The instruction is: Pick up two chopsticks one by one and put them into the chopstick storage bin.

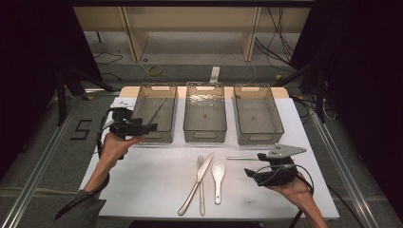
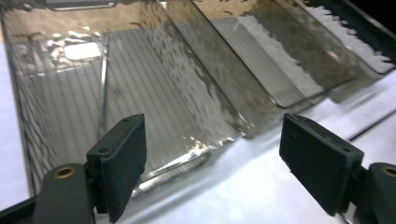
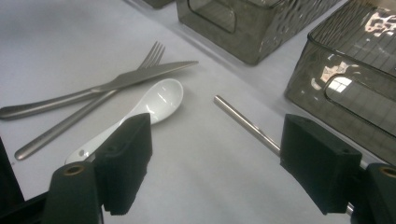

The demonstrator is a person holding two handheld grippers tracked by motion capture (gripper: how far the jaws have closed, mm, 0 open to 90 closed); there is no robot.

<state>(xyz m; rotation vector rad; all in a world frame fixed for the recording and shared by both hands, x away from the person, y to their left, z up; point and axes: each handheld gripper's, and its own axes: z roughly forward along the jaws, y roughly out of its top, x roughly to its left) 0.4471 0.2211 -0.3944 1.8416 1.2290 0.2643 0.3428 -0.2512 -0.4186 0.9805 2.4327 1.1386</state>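
Tongs (image 2: 212, 163) on the left stand spread and empty at the left bin (image 2: 140, 93), where a thin metal straw (image 2: 103, 84) lies; right tongs (image 3: 215, 163) spread over another straw (image 3: 247, 123) at table's (image 1: 152, 180) four o'clock.

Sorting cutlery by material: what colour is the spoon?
White and glossy; the spoon shows best in the right gripper view.

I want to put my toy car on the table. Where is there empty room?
The white table is bare at the near left, between the left forearm and the fork. The middle bin and right bin look empty. Crowded: the centre, where knife, fork and spoon lie.
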